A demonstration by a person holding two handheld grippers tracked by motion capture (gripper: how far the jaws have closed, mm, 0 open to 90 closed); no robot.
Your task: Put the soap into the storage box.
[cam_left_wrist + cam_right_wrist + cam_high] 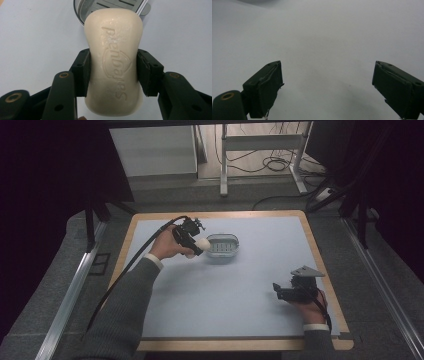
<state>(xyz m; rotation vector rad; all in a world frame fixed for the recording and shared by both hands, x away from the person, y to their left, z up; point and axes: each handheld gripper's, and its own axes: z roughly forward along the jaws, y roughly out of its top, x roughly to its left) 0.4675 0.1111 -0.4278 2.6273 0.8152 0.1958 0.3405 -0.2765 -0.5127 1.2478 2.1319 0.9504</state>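
A cream bar of soap [113, 62] with raised lettering sits between the black jaws of my left gripper [113, 71], which is shut on its two long sides. In the high view the left gripper [196, 246] holds the soap [202, 242] just left of a small grey soap dish [223, 246] on the pale blue mat. The dish rim [82, 10] shows behind the soap in the left gripper view. My right gripper [280, 292] rests near the mat's right front, and its jaws [327, 87] stand wide apart over bare mat.
The blue mat [240, 285] lies on a wooden board [220, 344] with grey padding around it. A black cable [125, 270] trails from the left gripper along the forearm. Desk legs and cables [270, 165] stand on the floor beyond the table.
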